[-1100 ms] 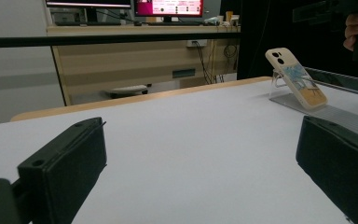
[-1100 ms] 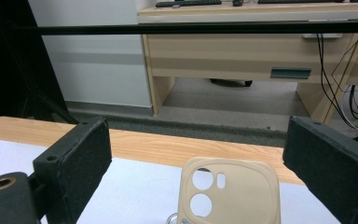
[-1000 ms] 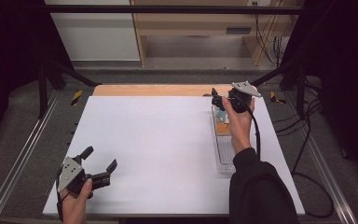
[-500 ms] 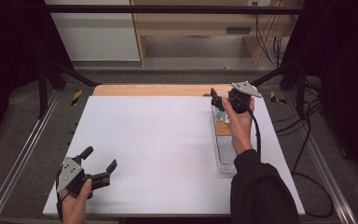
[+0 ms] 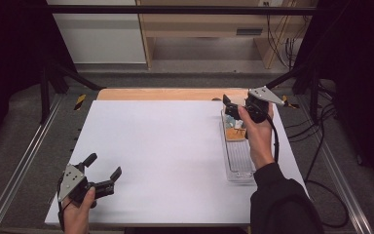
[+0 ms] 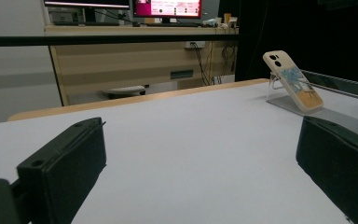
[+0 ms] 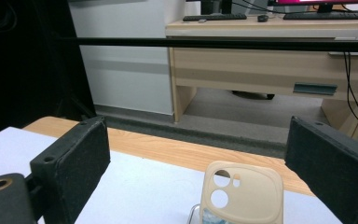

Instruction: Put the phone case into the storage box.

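— Grippers, how do they stand?
— Right gripper (image 5: 230,109) hovers above the phone case (image 7: 242,196), jaws wide apart. The case leans on a clear stand (image 5: 237,158). Left gripper (image 5: 103,169) gapes, empty, well apart.

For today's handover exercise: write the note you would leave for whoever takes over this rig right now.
Left gripper: open, holding nothing, low at the near left corner of the white mat.
Right gripper: open, holding nothing, just behind the phone case, fingers either side of its top.
The case leans on a clear stand at the far end of the clear tray, right side of the mat.
Done: the approach. Left: probably close on the case and lift it off.
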Tool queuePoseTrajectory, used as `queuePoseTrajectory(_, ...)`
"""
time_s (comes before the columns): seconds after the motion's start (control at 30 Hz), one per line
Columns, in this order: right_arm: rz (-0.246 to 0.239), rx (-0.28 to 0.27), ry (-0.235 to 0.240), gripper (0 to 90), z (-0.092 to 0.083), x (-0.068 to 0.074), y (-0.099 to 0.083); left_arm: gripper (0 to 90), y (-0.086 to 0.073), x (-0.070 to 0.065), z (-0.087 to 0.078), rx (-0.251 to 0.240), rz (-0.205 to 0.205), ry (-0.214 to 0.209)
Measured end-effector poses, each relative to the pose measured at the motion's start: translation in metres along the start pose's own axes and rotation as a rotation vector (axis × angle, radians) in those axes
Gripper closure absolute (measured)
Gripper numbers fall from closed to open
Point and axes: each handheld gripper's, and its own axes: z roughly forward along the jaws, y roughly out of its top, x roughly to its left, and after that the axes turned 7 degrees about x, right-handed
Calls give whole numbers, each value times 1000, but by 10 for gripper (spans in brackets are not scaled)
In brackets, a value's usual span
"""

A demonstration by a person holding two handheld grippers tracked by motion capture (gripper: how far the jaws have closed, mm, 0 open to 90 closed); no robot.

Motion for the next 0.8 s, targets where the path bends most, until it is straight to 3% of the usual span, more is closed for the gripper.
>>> queuePoseTrajectory(0.4, 24, 7, 49, 31, -43, -7, -4, 12, -2, 3, -6, 1, -11, 5)
queuePoseTrajectory(0.8, -5, -13, 105, 49, -78, -14, -19, 12, -3, 3, -8, 8, -10, -2)
